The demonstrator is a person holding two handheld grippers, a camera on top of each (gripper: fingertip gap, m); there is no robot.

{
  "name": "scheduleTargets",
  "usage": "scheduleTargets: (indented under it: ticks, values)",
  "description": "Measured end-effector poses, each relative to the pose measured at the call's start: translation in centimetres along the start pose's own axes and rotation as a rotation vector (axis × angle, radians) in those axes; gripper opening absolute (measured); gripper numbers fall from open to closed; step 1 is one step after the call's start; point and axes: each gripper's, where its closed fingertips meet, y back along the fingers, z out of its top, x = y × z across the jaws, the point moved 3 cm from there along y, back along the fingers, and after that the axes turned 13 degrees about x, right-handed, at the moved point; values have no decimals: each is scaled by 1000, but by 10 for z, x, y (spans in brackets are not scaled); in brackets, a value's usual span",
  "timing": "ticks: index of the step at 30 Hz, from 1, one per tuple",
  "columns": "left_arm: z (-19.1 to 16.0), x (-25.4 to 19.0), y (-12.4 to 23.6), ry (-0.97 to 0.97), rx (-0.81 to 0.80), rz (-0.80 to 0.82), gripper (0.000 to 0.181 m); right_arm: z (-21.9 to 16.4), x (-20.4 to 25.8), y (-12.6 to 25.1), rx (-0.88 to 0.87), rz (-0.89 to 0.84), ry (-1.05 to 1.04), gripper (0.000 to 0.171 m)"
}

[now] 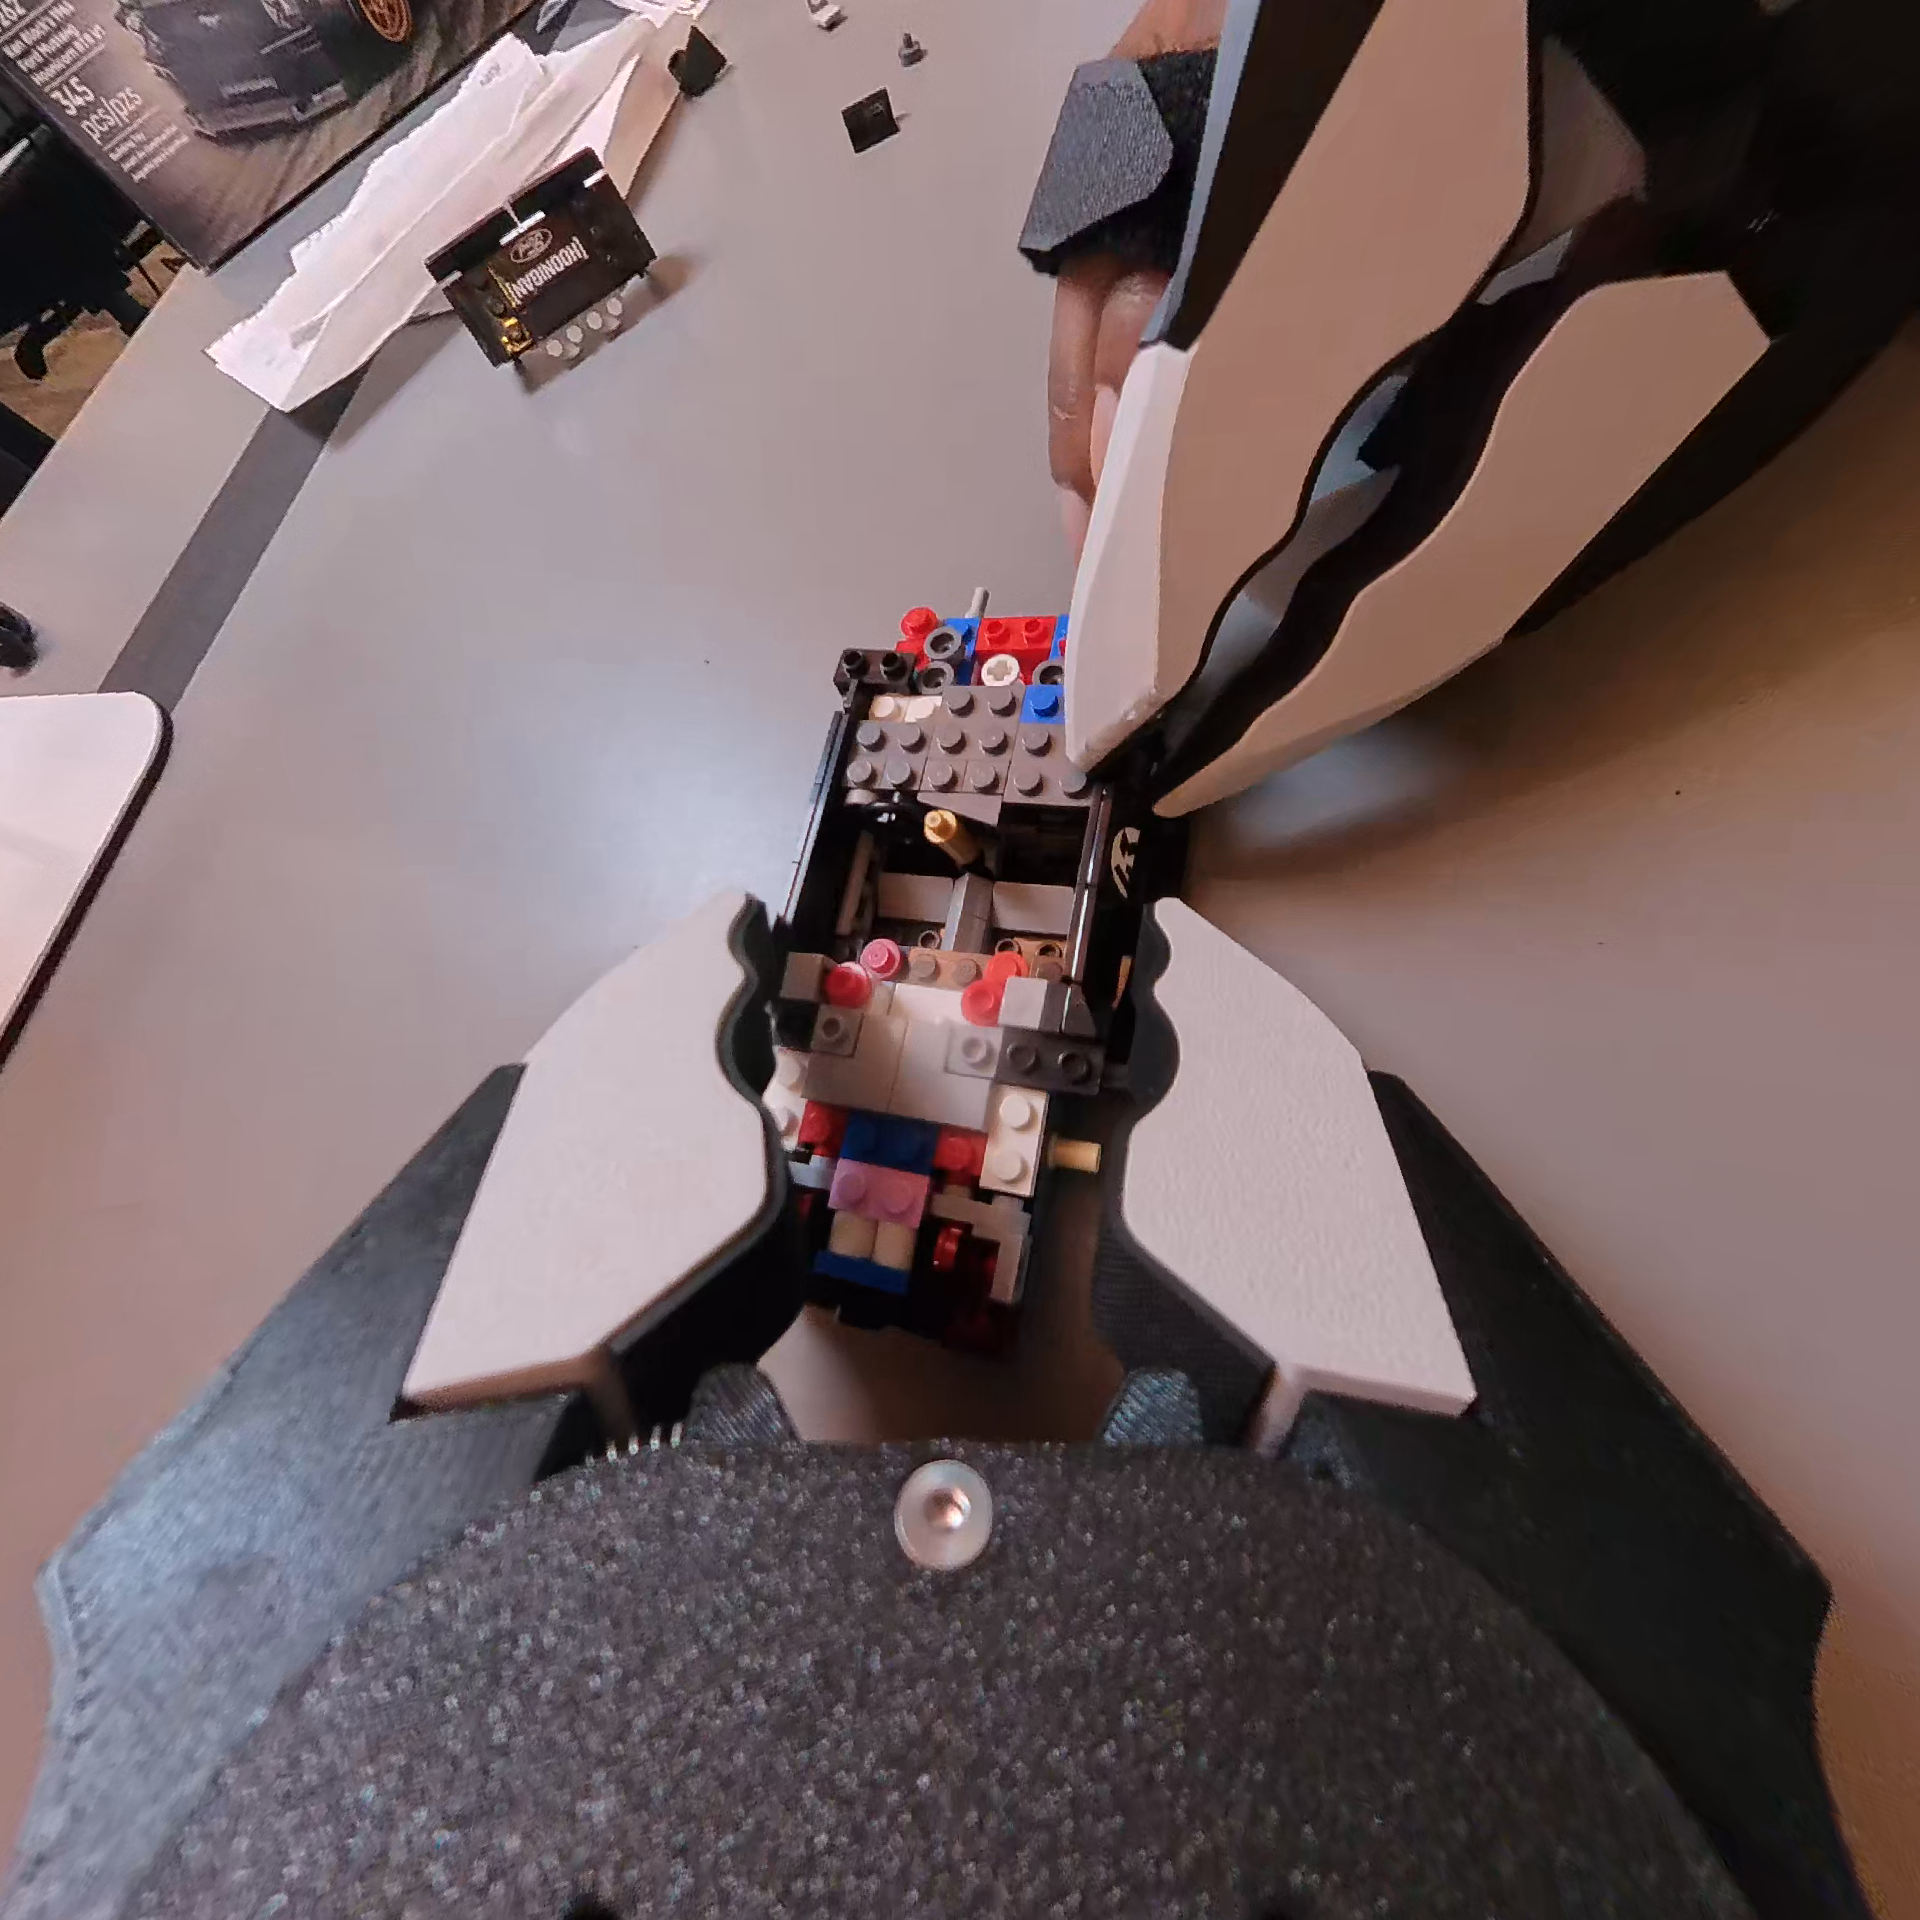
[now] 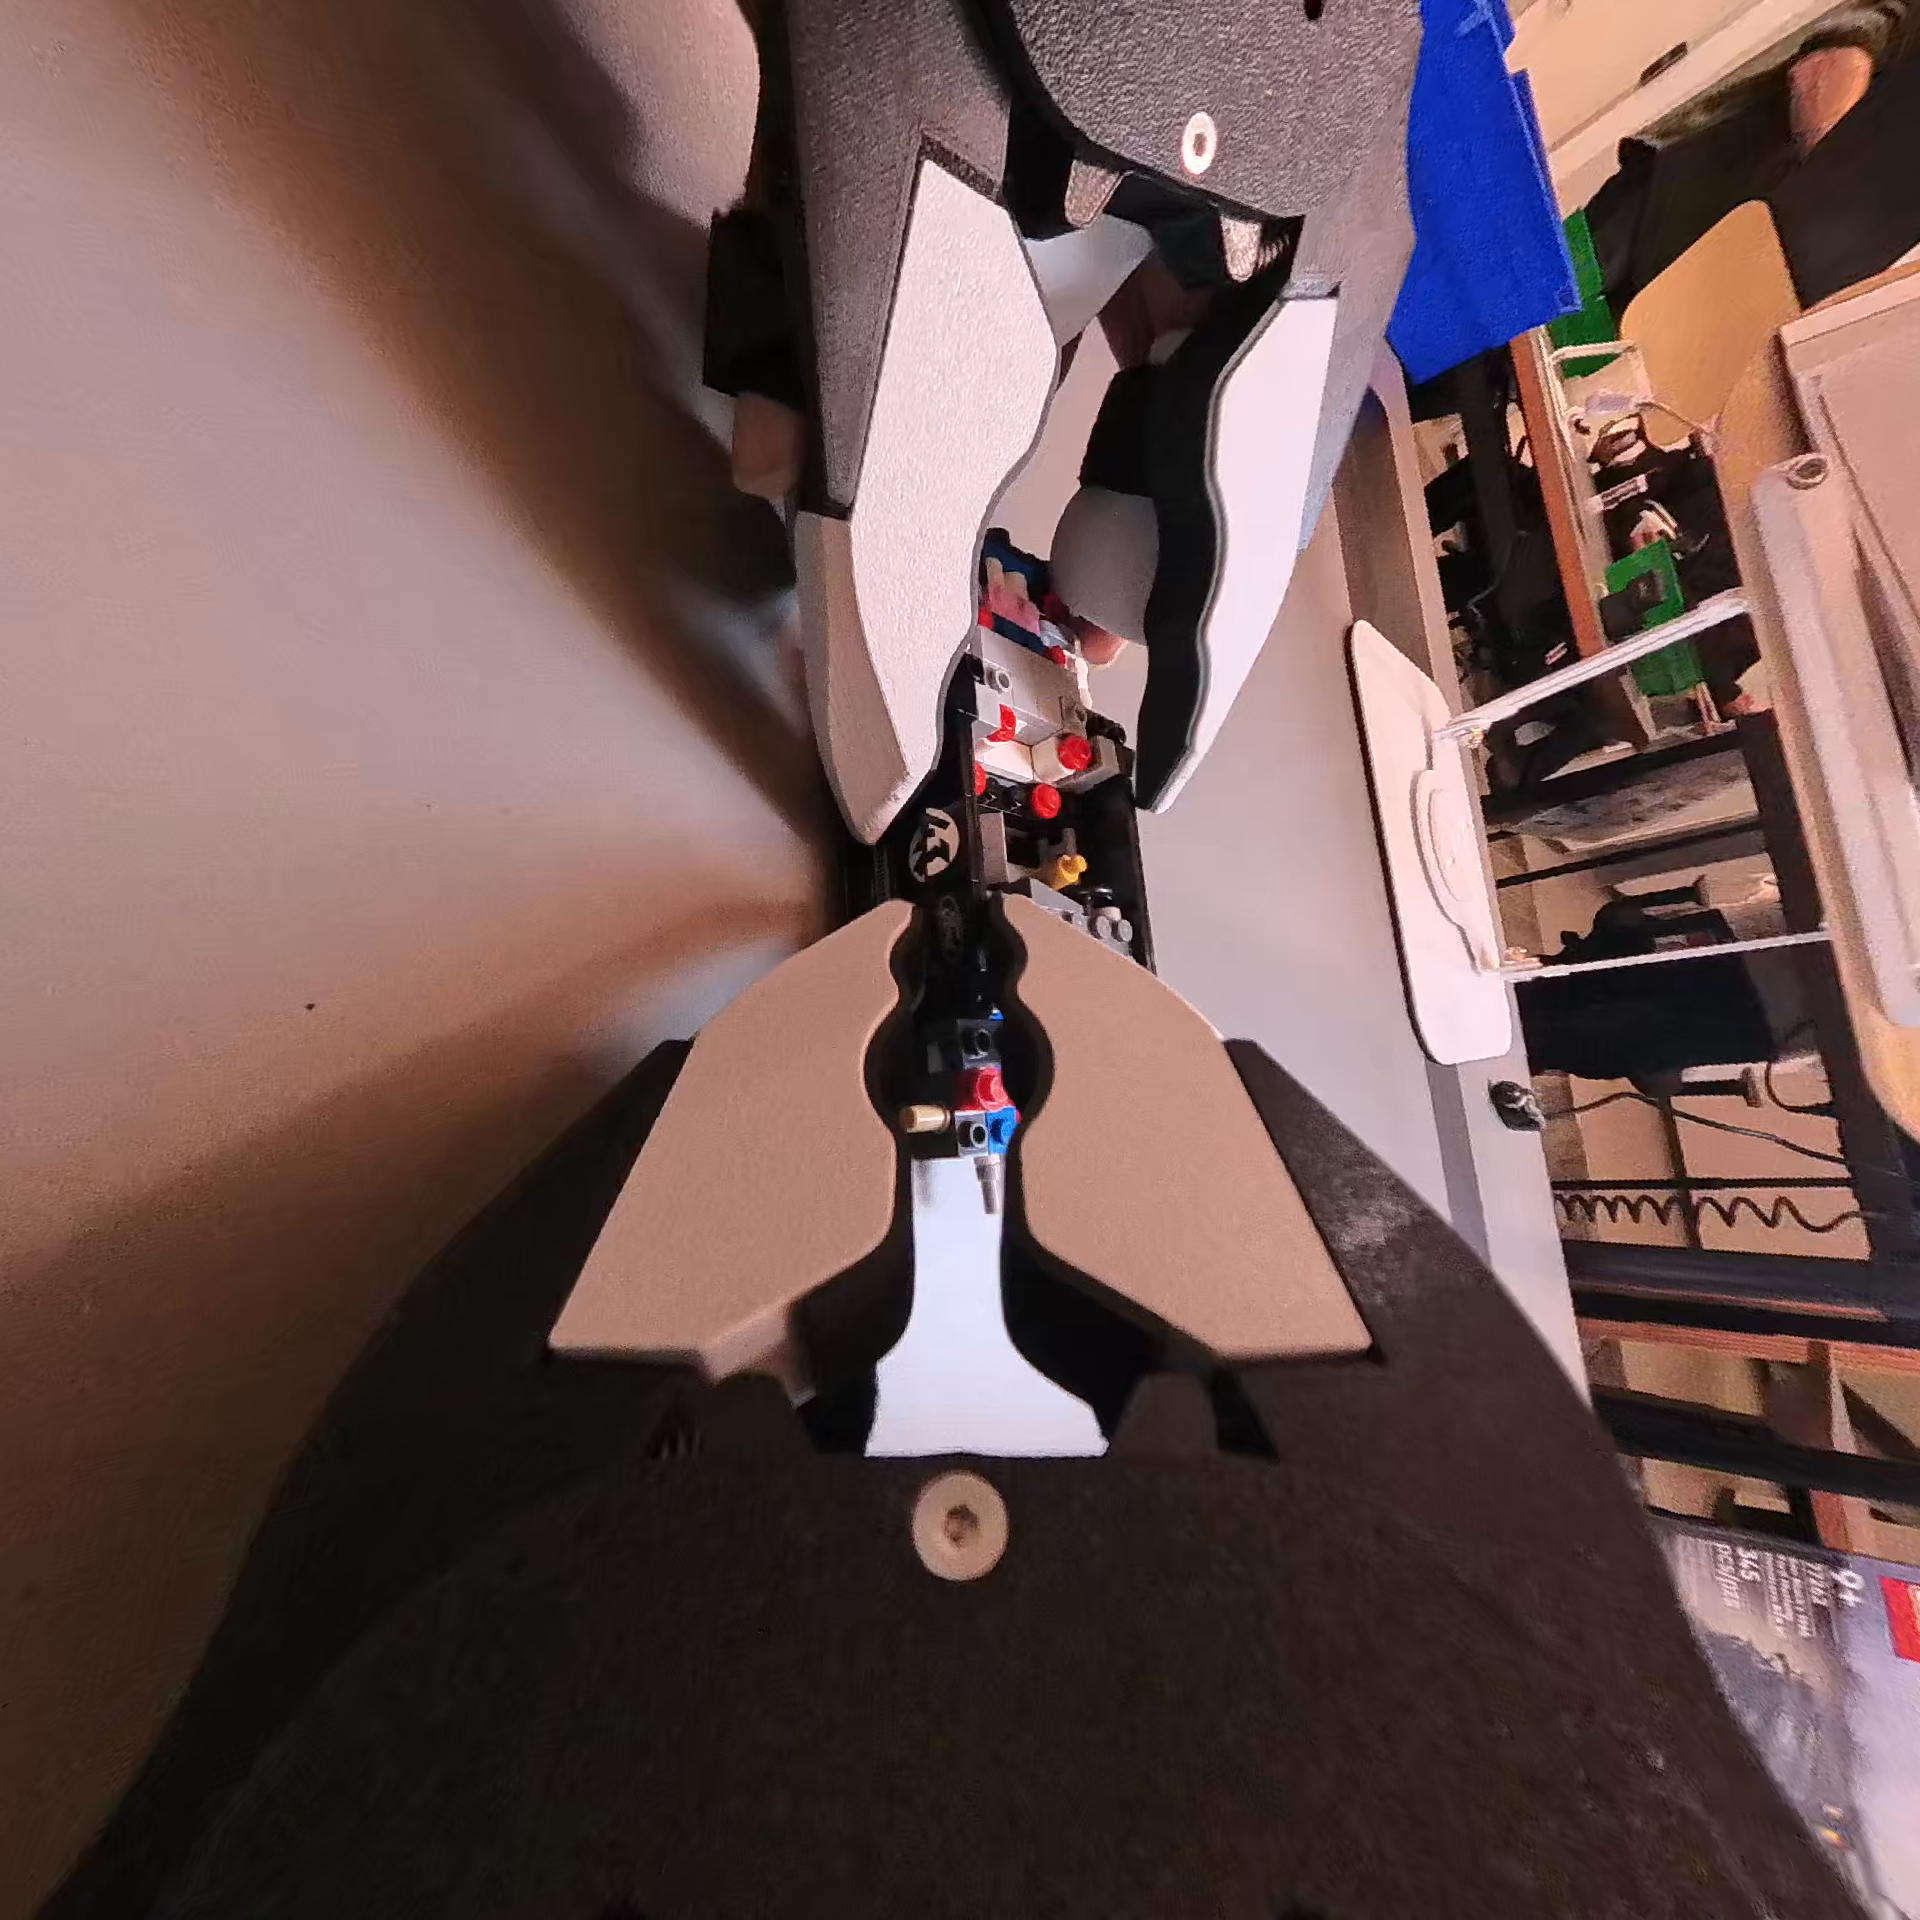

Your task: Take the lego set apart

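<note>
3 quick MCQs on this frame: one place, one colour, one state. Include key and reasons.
1. Where is the removed black printed roof panel?
A. on the grey table, beside white papers
B. in the right gripper
C. on the car

2. Colour of the side wall that the right gripper grips on the half-stripped brick car?
A. red
B. black
C. white

3. The left gripper is:
A. open, away from the car
B. shut on a loose brick
C. shut on the car body

Key: A, it lies far left by the papers; B, jaws pinch the black wall; C, jaws press both sides.
</note>
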Motion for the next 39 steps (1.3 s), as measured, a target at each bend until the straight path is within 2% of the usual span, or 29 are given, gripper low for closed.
scheduleTargets:
  ticks: [6, 14, 22, 30, 39]
  values:
    - [3, 5, 3, 83, -29, -50, 65, -1, -1, -4, 36, -117, 135, 13]
    - [5, 15, -3, 61, 63, -87, 62, 0, -6, -11, 86, -309, 326, 9]
    - [5, 17, -3, 29, 141, -111, 61, 3, -9, -12, 66, -210, 236, 7]
    - [6, 16, -5, 9, 145, -115, 62, 16, -31, 3, -57, -48, -55, 0]
    - [7, 17, -7, 34, 122, -123, 62, 1, -24, 0, -59, -95, 42, 5]
